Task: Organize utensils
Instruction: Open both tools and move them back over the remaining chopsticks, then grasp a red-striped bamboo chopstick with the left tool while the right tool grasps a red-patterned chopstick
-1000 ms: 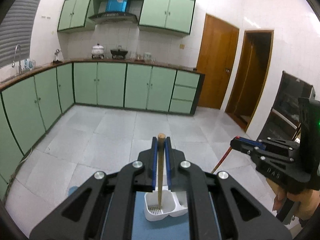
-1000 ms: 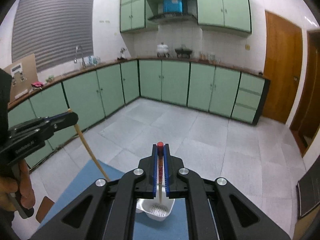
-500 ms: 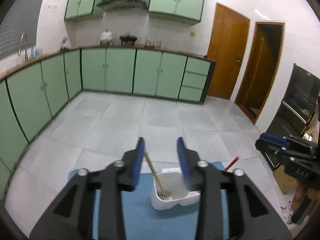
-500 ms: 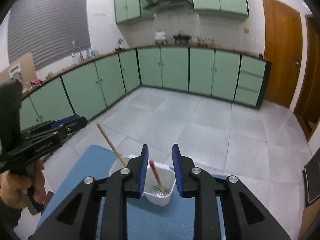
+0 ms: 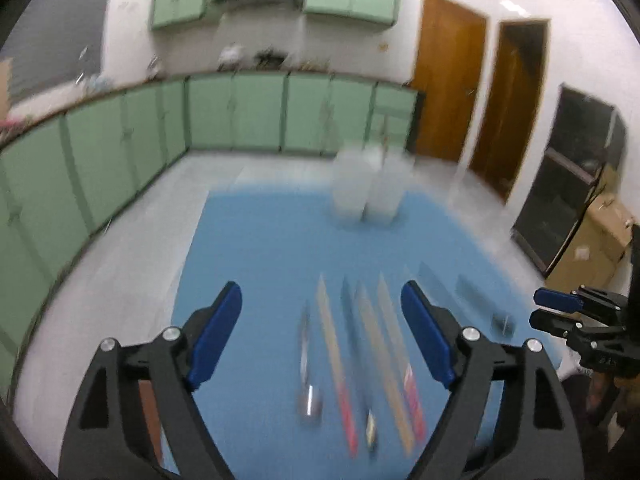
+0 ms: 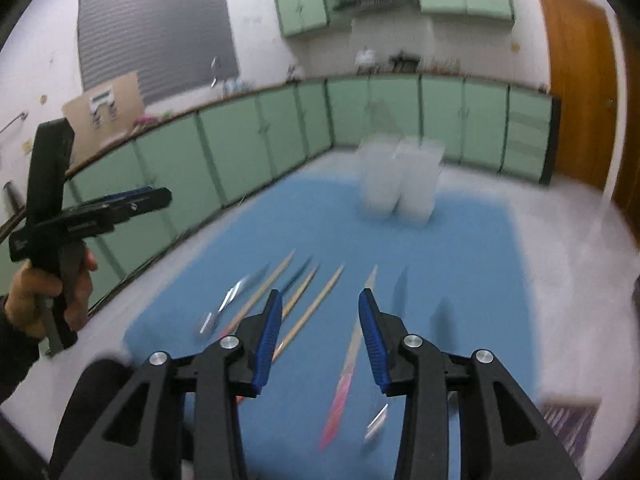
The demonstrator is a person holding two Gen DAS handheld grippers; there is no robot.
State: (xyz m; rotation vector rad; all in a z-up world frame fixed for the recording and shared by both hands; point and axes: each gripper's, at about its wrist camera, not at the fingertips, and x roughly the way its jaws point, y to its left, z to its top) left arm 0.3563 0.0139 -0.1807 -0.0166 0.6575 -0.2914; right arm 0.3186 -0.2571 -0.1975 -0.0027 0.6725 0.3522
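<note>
1. The left claw (image 5: 321, 338) has just been opening; its blue-padded jaws stand wide with nothing between them.
2. The right claw (image 6: 319, 334) has also been opening, narrower and empty.
3. Blurred long wooden and red-tipped utensils (image 5: 362, 364) lie in a row on the blue tabletop (image 5: 260, 248) beneath both claws.
4. The white plastic two-compartment holder (image 5: 366, 188) stands at twelve o'clock, well apart.

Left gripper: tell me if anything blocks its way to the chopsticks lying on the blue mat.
Nothing visible does. The left gripper is open and empty, with the chopsticks lying directly below on bare blue mat.
</note>
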